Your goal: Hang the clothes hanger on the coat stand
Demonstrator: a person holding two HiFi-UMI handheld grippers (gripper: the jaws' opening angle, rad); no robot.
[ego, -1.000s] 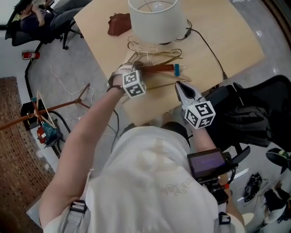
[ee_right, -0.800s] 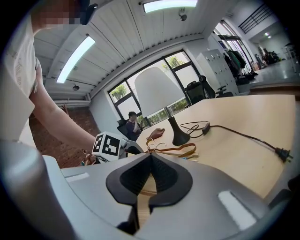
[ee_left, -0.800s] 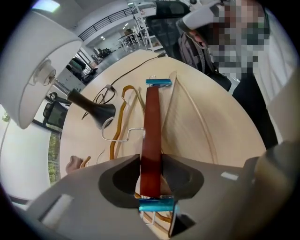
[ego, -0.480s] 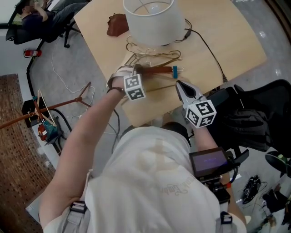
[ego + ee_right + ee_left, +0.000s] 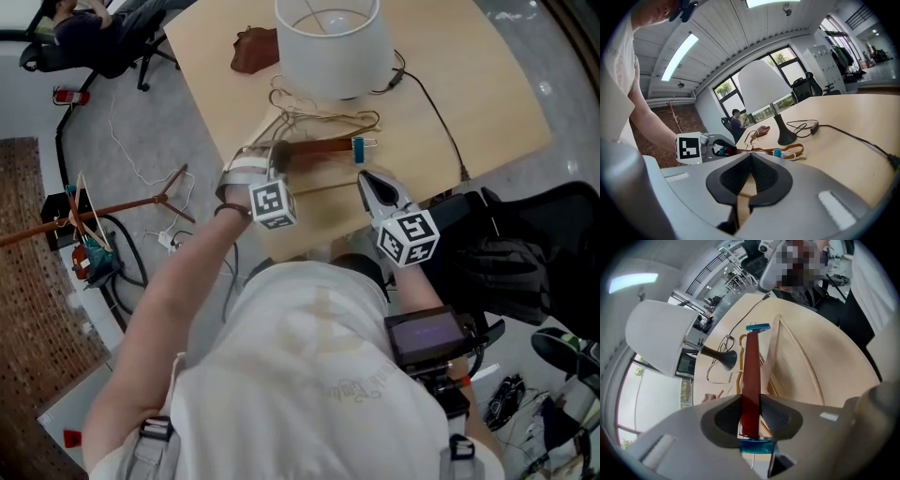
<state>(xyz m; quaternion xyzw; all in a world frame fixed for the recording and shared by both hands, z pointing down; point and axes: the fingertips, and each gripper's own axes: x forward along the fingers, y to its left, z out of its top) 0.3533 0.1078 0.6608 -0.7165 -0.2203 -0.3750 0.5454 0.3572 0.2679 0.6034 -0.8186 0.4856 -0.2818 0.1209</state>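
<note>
A red-brown hanger bar [image 5: 317,147] with a blue clip [image 5: 357,147] at each end lies among other hangers on the light wooden table [image 5: 469,103]. My left gripper [image 5: 272,156] holds its left end. In the left gripper view the bar [image 5: 751,371] runs straight out between the pads, and the gripper [image 5: 751,411] is shut on it. Its jaws have just been closing. My right gripper [image 5: 367,178] hovers over the table's near edge, shut and holding nothing [image 5: 750,157]. The coat stand [image 5: 112,214] is on the floor to the left.
A white lamp [image 5: 328,42] stands just behind the hangers, its cable [image 5: 431,94] trailing right. Thin metal hangers [image 5: 323,117] and a pale wooden one [image 5: 787,352] lie beside the bar. A brown pouch [image 5: 255,49] sits further back, and a black chair [image 5: 525,234] is on the right.
The left hand has tilted and lifted a little with the bar's end in its jaws, and the bar now looks blurred. The right gripper has stayed put.
</note>
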